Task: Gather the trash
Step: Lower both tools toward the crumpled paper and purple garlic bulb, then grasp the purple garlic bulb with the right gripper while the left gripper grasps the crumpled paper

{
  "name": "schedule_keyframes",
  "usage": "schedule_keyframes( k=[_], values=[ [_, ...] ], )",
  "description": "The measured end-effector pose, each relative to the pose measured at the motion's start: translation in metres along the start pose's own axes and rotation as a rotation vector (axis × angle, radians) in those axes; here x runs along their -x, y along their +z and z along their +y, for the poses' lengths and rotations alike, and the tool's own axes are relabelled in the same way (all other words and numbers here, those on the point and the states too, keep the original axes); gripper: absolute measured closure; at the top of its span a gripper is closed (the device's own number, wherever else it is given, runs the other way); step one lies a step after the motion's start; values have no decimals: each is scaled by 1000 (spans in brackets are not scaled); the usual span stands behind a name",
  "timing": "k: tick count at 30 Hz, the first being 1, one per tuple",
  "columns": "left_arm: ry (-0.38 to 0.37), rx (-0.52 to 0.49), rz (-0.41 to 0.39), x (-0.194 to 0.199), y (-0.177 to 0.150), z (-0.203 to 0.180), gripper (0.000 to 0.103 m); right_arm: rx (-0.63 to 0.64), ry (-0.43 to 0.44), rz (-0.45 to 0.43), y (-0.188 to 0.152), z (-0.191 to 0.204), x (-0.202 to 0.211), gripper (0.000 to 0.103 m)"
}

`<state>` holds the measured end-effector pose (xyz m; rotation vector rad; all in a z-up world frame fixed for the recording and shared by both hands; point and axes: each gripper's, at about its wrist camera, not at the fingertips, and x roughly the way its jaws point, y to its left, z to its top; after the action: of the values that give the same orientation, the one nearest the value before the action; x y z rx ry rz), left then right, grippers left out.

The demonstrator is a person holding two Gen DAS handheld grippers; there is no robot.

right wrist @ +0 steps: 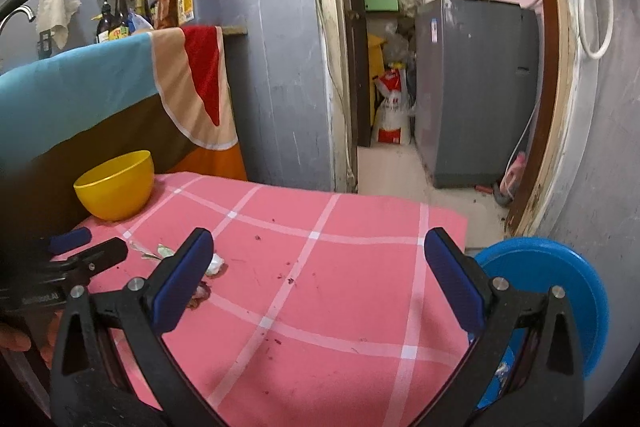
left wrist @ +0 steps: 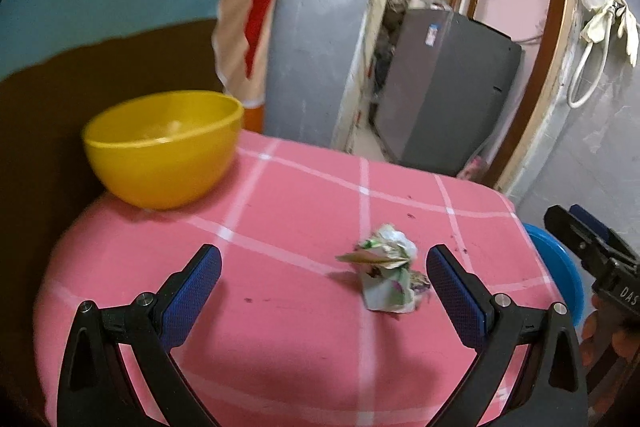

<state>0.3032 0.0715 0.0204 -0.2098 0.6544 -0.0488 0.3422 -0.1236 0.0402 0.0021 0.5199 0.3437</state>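
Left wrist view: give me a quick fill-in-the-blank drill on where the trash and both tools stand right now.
1. The crumpled paper wad lies on the pink checked ____.
2. The left tool is ____, its fingers either side of the wad.
3. The bowl at the far left corner is ____.
4. The blue basin sits off the table's ____ edge.

Missing words: tablecloth; open; yellow; right

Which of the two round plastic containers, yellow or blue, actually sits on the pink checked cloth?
The yellow bowl does, at the cloth's far left corner. The blue basin sits lower, off the table's right edge.
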Motion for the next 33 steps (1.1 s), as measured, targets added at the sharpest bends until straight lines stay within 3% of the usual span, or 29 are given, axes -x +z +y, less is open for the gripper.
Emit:
schedule_keyframes(
  k=[5,8,14,20,25,33],
  values=[
    [-61,30,64,-12,1,-3,9,-7,0,60,-1,-4,-10,0],
    [-82,37,99,-17,2,-2,28,-5,9,92,-3,-4,-15,0],
    [-116,93,145,-19,3,11,48,9,23,133,-6,2,-22,0],
    [-114,127,165,-14,-1,24,58,37,41,165,-9,11,-27,0],
    [-91,143,163,-3,-3,34,59,80,75,193,-11,25,-33,0],
    [-81,147,160,8,-4,42,59,183,201,282,-16,62,-52,3]
  ],
)
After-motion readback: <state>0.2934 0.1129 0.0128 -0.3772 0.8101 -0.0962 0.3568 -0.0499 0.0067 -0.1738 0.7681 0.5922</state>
